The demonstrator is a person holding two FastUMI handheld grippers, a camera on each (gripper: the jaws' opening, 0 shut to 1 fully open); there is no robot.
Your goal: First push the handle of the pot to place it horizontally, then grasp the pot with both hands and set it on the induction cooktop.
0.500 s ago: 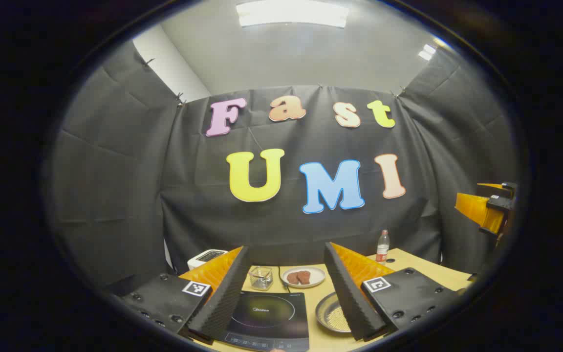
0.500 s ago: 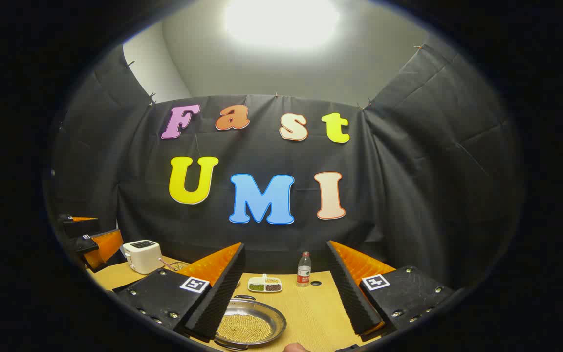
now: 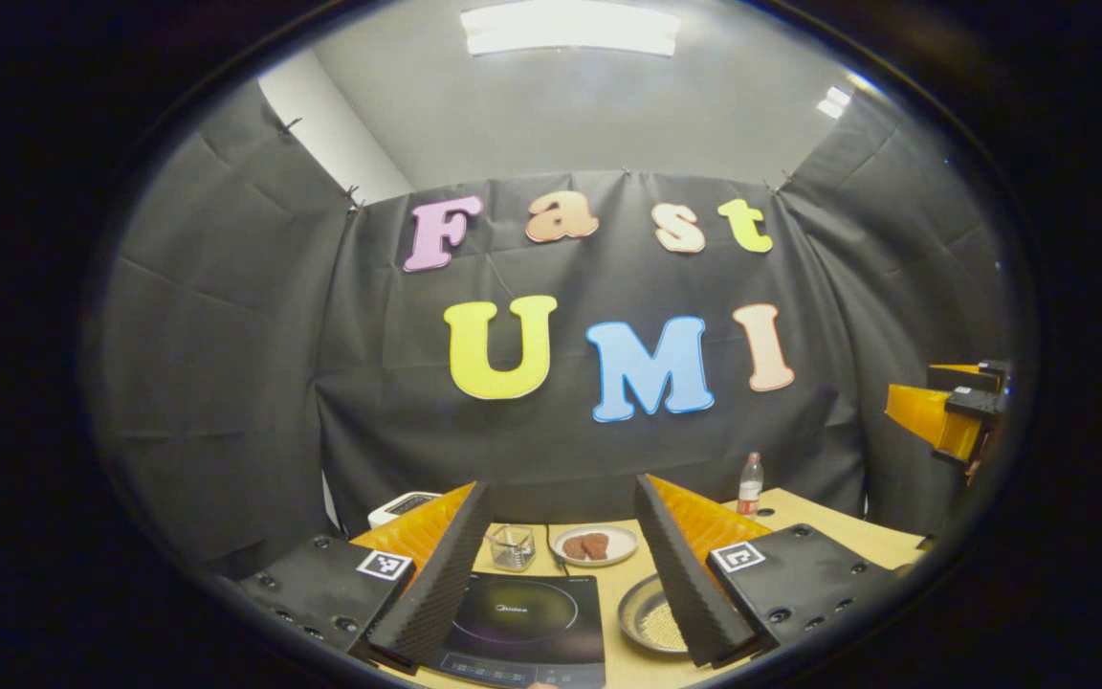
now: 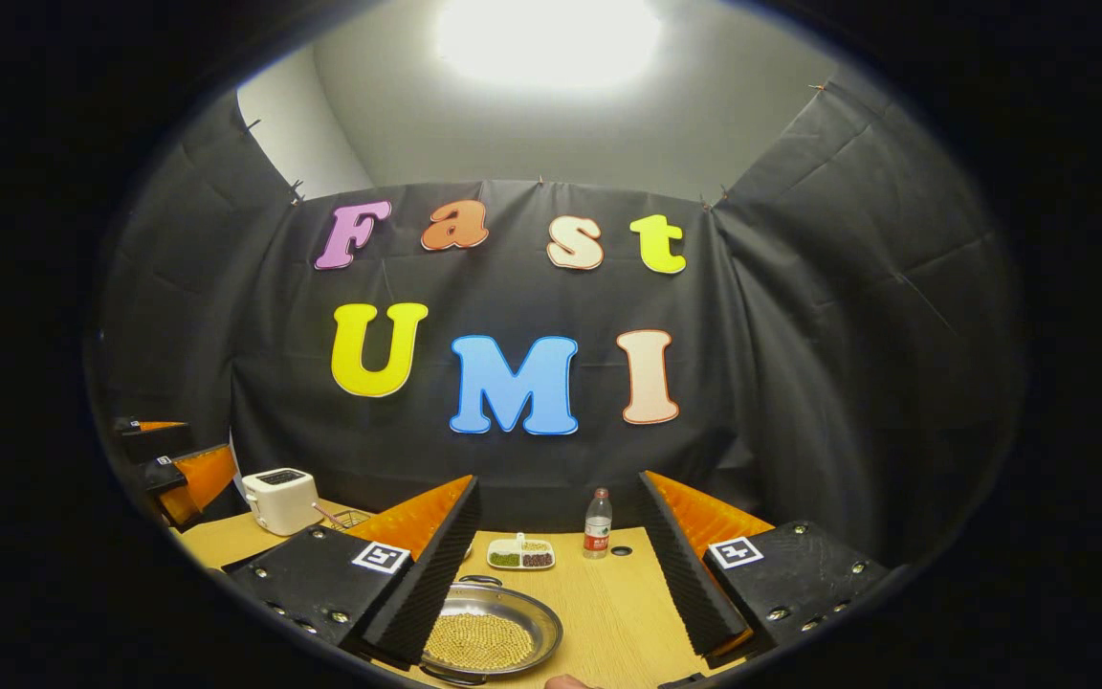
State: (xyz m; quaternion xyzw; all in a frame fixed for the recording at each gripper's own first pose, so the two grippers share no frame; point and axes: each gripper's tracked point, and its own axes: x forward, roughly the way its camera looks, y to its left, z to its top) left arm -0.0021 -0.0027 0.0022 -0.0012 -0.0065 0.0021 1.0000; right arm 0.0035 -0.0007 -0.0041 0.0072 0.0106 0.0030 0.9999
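Since half a second ago both views have tipped slightly, the table contents sitting a touch higher, and little else has changed. The left gripper (image 3: 561,565) hangs released and empty above the induction cooktop (image 3: 522,617); the pot (image 4: 489,632), heaped with small yellow grains, sits on the table (image 4: 608,603) just right of the cooktop, under the right gripper (image 4: 561,565), also spread wide and empty. A hard shove on the handle (image 4: 479,580) could likely scatter grains.

Looked forward from above the near table edge, both gripper views, toward the back wall; shared the shallow steel pot (image 3: 651,617) (image 4: 489,632) and clear plastic bottle (image 3: 750,483) (image 4: 596,523).
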